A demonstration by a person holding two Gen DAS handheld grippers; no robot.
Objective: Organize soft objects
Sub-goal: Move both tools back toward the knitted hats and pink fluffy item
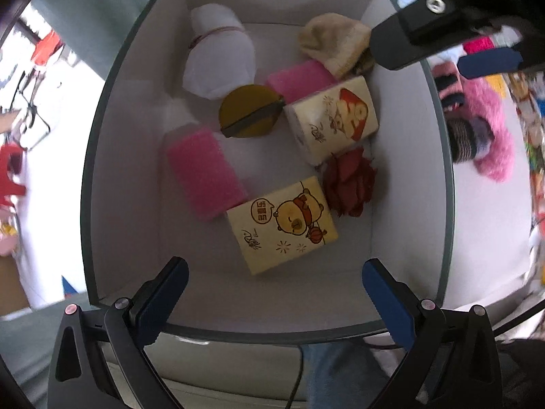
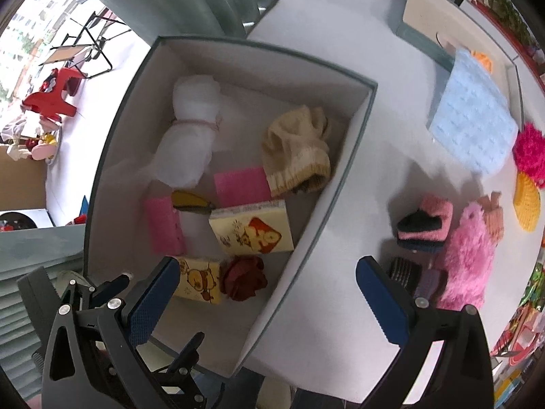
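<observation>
A white box (image 1: pixel 402 259) (image 2: pixel 327 211) holds a white tied bundle (image 1: pixel 218 61) (image 2: pixel 185 143), a beige knit sock (image 1: pixel 335 42) (image 2: pixel 296 150), two pink sponges (image 1: pixel 204 177) (image 2: pixel 163 225), two tissue packs (image 1: pixel 282 225) (image 2: pixel 252 228), a dark red scrunchie (image 1: pixel 351 182) (image 2: pixel 243 277) and a brown round item (image 1: pixel 250 110). My left gripper (image 1: pixel 276 293) is open and empty over the box's near edge. My right gripper (image 2: pixel 269 300) is open and empty over the box's right wall; it also shows in the left wrist view (image 1: pixel 442 47).
On the white table right of the box lie a fluffy pink toy (image 2: pixel 466 255) (image 1: pixel 494 136), folded pink and dark socks (image 2: pixel 425 228), a striped roll (image 2: pixel 405 271), a light blue cloth (image 2: pixel 473 126), a magenta pompom (image 2: pixel 531 150) and a yellow knit piece (image 2: pixel 526 201).
</observation>
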